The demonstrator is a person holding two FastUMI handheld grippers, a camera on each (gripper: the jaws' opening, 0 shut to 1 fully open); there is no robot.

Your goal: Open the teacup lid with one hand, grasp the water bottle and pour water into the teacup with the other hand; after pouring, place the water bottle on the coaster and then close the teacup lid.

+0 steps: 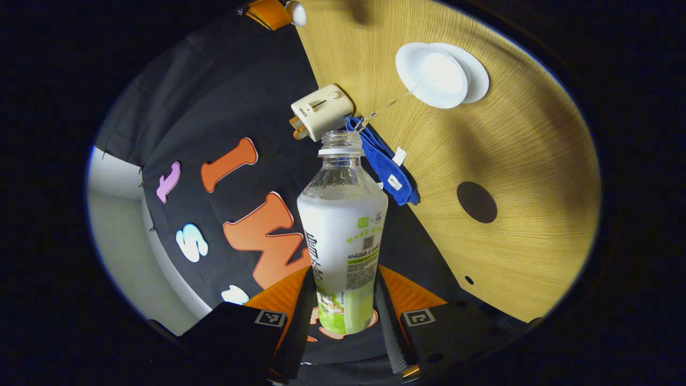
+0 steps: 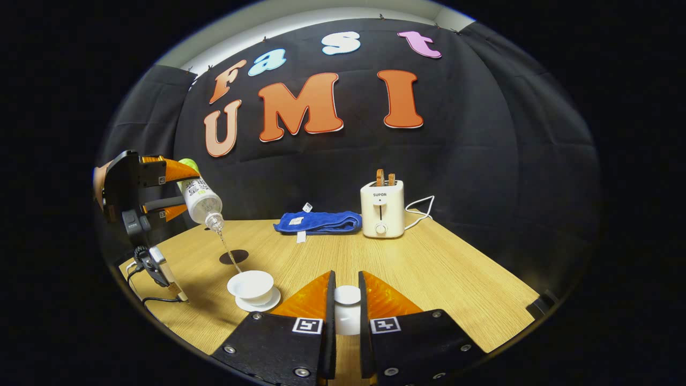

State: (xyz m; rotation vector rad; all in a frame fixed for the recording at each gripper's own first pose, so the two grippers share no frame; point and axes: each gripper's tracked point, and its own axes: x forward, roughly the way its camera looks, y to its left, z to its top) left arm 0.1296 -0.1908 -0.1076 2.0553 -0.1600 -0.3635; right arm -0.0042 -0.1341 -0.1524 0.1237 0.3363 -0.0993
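Note:
My left gripper [image 1: 344, 274] is shut on a clear, uncapped water bottle [image 1: 343, 225] with a white and green label. The bottle is tipped over the table, and a thin stream of water runs from its mouth into the white teacup [image 1: 442, 75] on its saucer [image 1: 478, 80]. In the right gripper view the same bottle [image 2: 201, 201] tilts down above the teacup [image 2: 252, 284], held by the left gripper [image 2: 174, 187]. My right gripper [image 2: 346, 276] is shut on the white teacup lid [image 2: 347, 316], low over the table to the right of the cup. The dark round coaster [image 2: 233, 257] lies just behind the cup.
A cream toaster [image 2: 382, 209] with a white cord stands at the back of the wooden table [image 2: 455, 279]. A folded blue towel [image 2: 319, 221] lies to its left. A small device on a black cable [image 2: 161, 276] sits at the table's left edge.

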